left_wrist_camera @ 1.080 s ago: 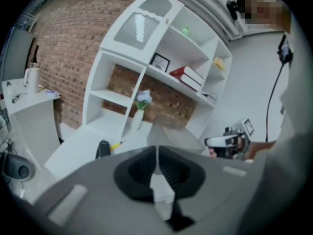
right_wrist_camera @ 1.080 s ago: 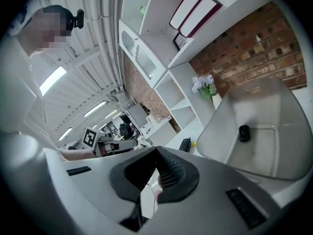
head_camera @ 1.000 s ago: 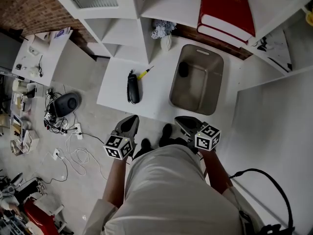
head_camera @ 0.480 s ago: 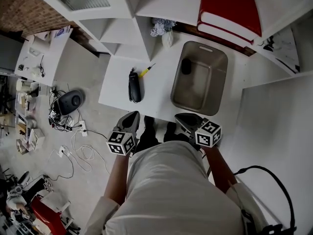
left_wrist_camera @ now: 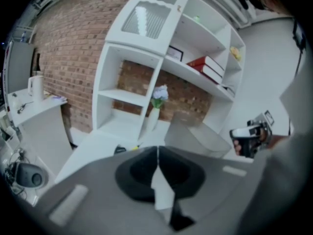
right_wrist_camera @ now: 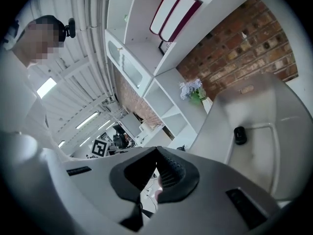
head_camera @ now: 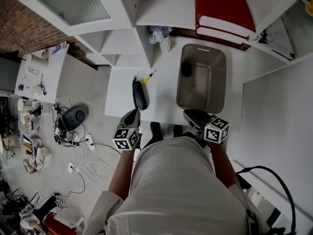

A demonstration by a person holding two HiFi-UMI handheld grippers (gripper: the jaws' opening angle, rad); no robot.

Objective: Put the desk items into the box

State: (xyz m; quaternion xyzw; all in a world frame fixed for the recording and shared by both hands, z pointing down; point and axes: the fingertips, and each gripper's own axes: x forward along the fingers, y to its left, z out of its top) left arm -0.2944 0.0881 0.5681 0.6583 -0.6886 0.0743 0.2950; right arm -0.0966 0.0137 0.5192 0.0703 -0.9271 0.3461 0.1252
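Observation:
A black oblong device [head_camera: 139,94] lies on the white desk [head_camera: 161,97], with a yellow-handled tool [head_camera: 148,75] just beyond it. To the right of them stands the grey box [head_camera: 201,84], and a small black item [head_camera: 186,69] lies in its far left corner. My left gripper [head_camera: 132,112] is shut and empty at the desk's near edge, just short of the black device. My right gripper [head_camera: 188,114] is shut and empty in front of the box's near wall. The right gripper view looks into the box [right_wrist_camera: 254,131] at the small black item [right_wrist_camera: 239,134].
White shelving rises behind the desk and holds red books [head_camera: 222,9] and a vase of flowers [head_camera: 163,37]. On the floor to the left lie cables and a dark round device [head_camera: 76,115]. A white panel [head_camera: 274,106] borders the desk on the right.
Both grippers stay shut and low at the desk's near edge. The view has shifted, and the left gripper's nose now sits closer to the black device.

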